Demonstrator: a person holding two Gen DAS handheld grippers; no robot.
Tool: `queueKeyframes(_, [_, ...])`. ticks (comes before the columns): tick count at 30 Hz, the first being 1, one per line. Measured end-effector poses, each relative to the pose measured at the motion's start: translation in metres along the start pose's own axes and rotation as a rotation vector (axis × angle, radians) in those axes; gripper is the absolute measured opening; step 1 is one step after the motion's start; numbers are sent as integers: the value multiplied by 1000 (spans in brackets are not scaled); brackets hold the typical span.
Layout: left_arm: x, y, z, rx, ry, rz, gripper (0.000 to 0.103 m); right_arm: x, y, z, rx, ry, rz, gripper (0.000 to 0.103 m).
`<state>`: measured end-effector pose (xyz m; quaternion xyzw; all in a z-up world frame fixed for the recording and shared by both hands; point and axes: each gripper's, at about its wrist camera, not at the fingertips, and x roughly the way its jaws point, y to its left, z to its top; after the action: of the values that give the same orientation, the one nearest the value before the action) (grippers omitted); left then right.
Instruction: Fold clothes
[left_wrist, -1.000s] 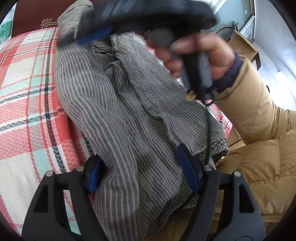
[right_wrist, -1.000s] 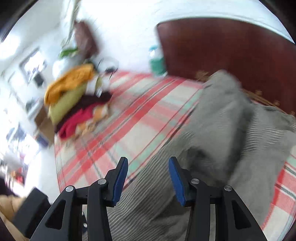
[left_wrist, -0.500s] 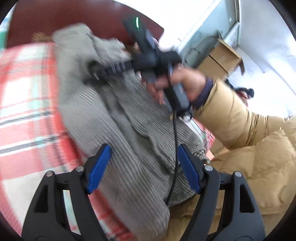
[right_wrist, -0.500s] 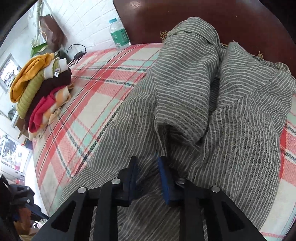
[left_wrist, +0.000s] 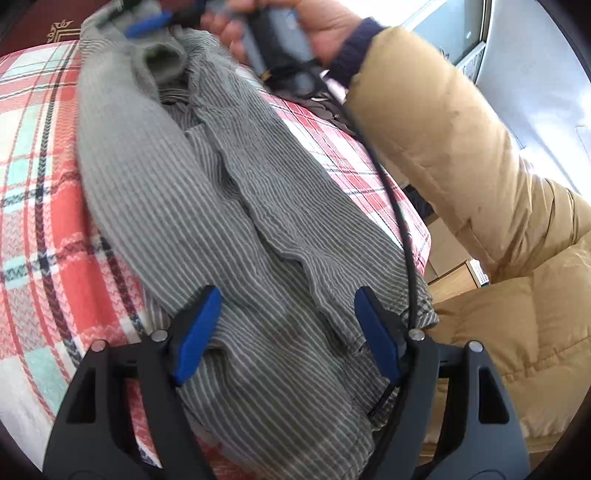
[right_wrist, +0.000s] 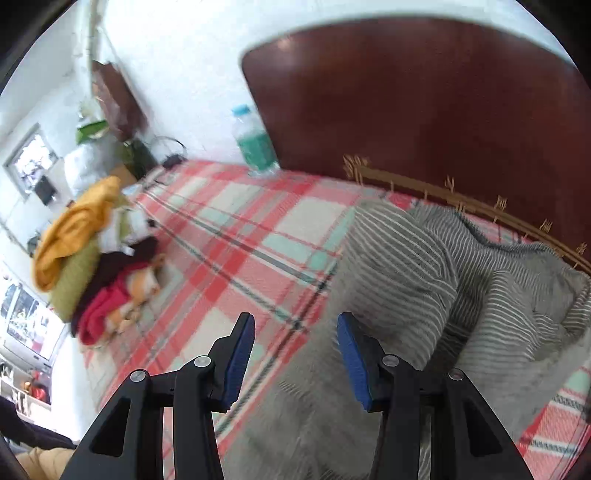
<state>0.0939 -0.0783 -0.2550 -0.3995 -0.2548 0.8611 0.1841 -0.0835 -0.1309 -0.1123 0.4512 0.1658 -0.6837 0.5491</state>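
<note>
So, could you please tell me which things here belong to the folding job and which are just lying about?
Part of the job:
- grey striped garment, spread on the plaid bedspread
- left tongs, open over it
- right tongs, just reopened, empty

Lying about:
- pile of clothes
- plastic bottle
- wooden headboard

- daylight, bright and even; the window (left_wrist: 517, 48) at 1 o'clock in the left wrist view is blown out.
- the white wall (right_wrist: 166, 66) at 11 o'clock in the right wrist view glares.
- the hand (left_wrist: 273, 33) at 12 o'clock is smeared, probably by motion.
- right wrist view soft throughout; the bottle (right_wrist: 255, 142) blurs.
- fisheye bending and dark corners in both views.
</note>
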Motion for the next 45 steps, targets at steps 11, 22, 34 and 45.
queueKeyframes(11, [-12, -6, -8, 14, -8, 2, 76, -17, -55, -32, 141, -36, -57, 36])
queueKeyframes(22, [-29, -3, -22, -7, -26, 42, 76, -1, -7, -83, -128, 79, -91, 36])
queueKeyframes(34, [-68, -8, -35, -18, -82, 106, 80, -147, 27, -186, -235, -59, 231, 52])
queueKeyframes(45, [-42, -14, -61, -22, 18, 136, 81, -189, -16, -323, 100, -105, 222, 64])
